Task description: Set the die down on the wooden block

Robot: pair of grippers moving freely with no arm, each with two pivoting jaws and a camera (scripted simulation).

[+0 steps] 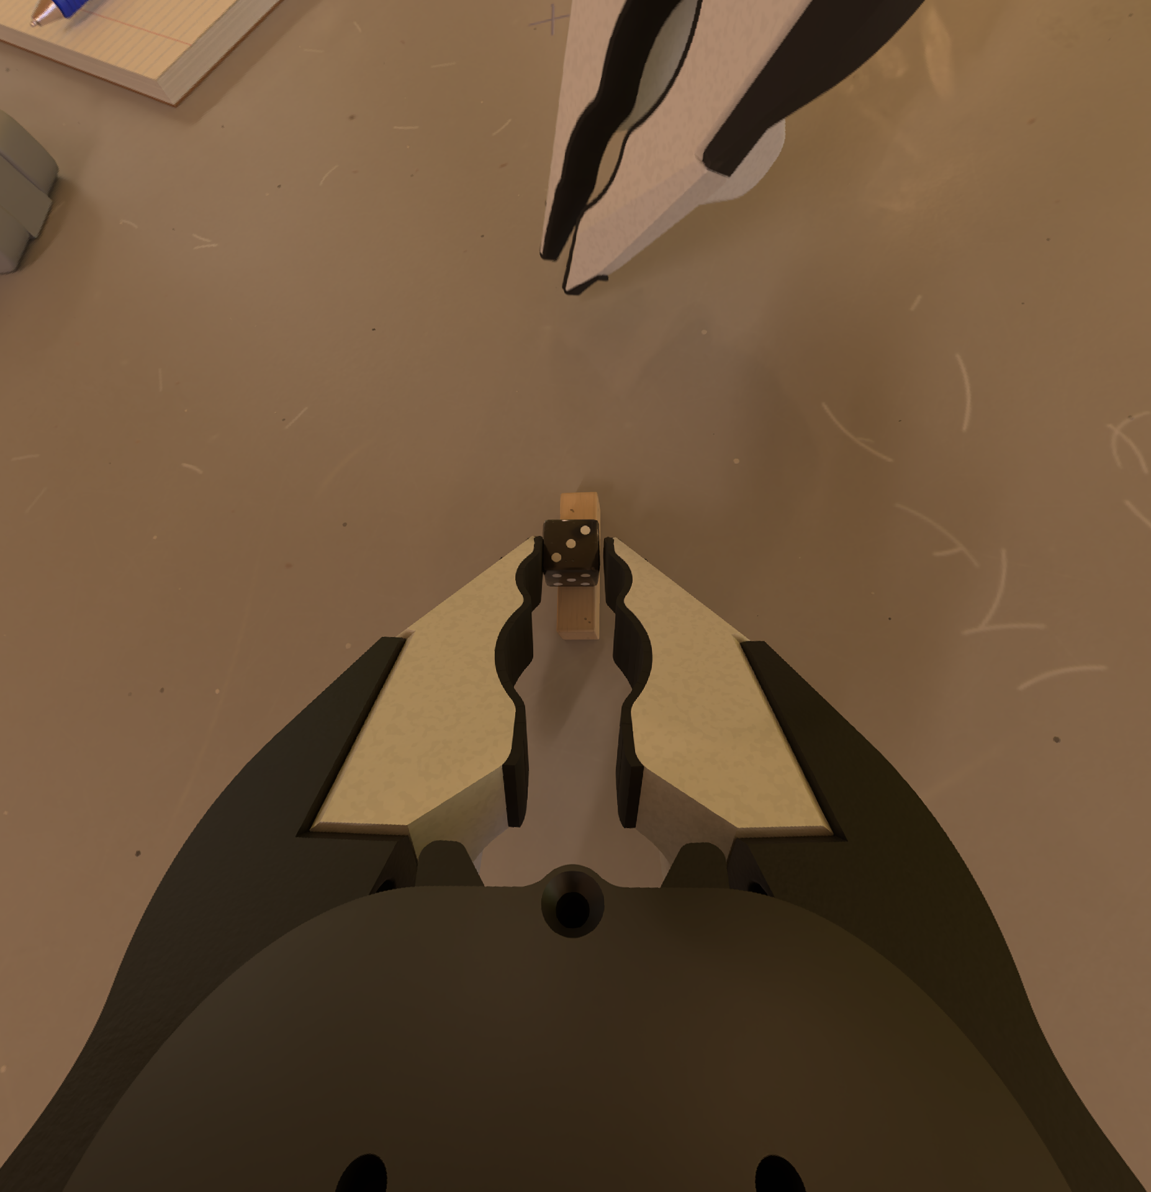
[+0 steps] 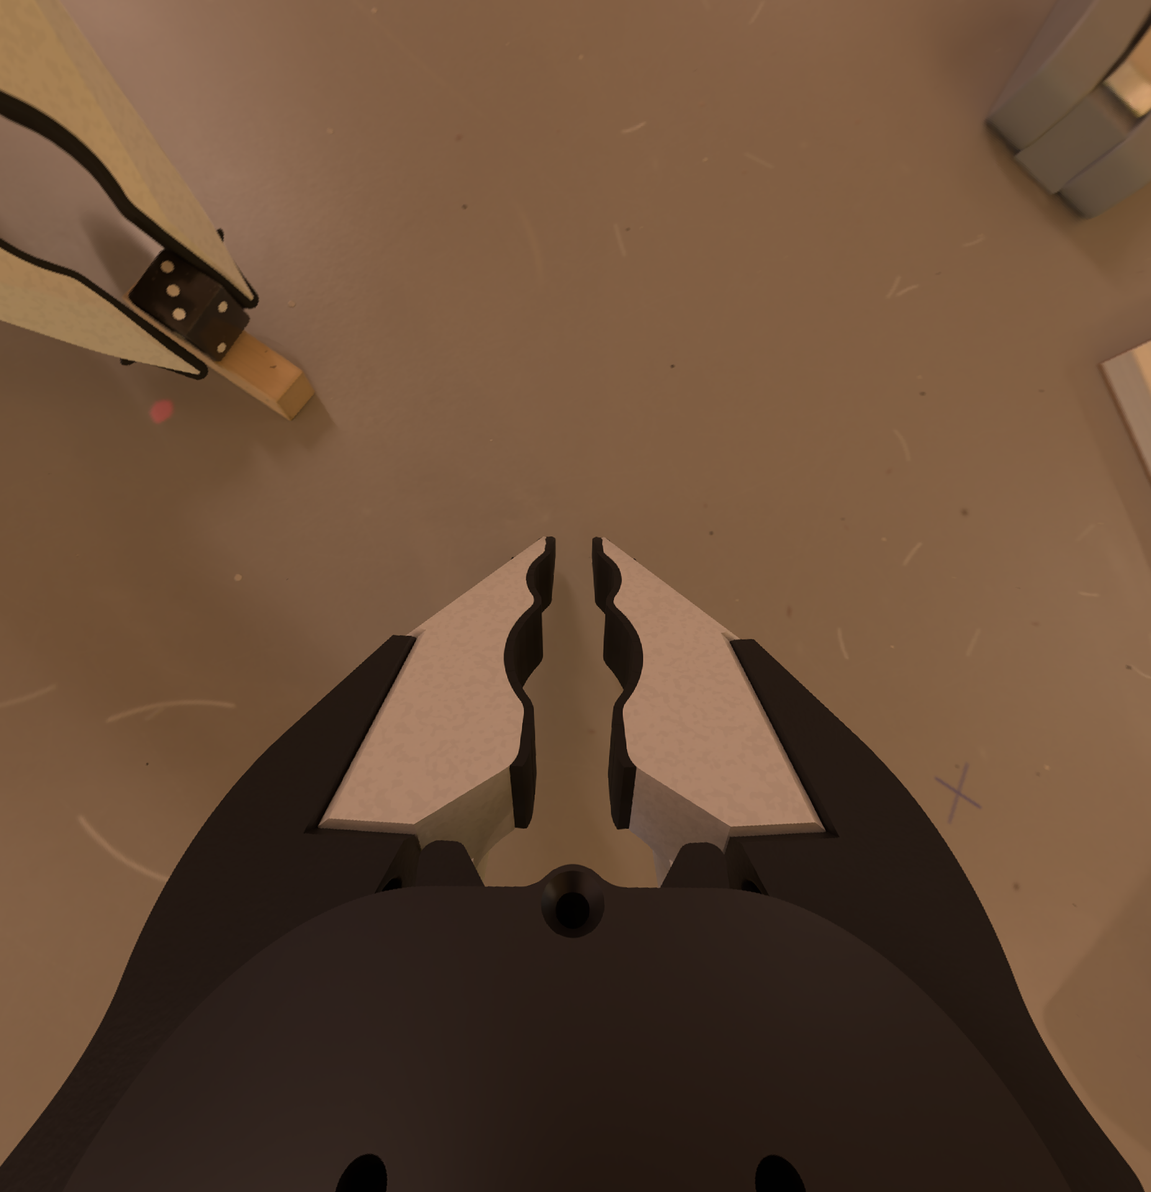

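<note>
I had the left gripper (image 1: 571, 548) clamped on the die (image 1: 571, 553) mid-frame, over the wooden block (image 1: 579, 613); only letting go remained

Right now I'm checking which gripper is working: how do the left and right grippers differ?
The left gripper is shut on the black die, while the right gripper holds nothing, its jaws a narrow gap apart. The left gripper sits over the wooden block; the right gripper has only bare tabletop beneath its tips. Both share the same build: dark body and pale fingers with wavy black pads.
</note>
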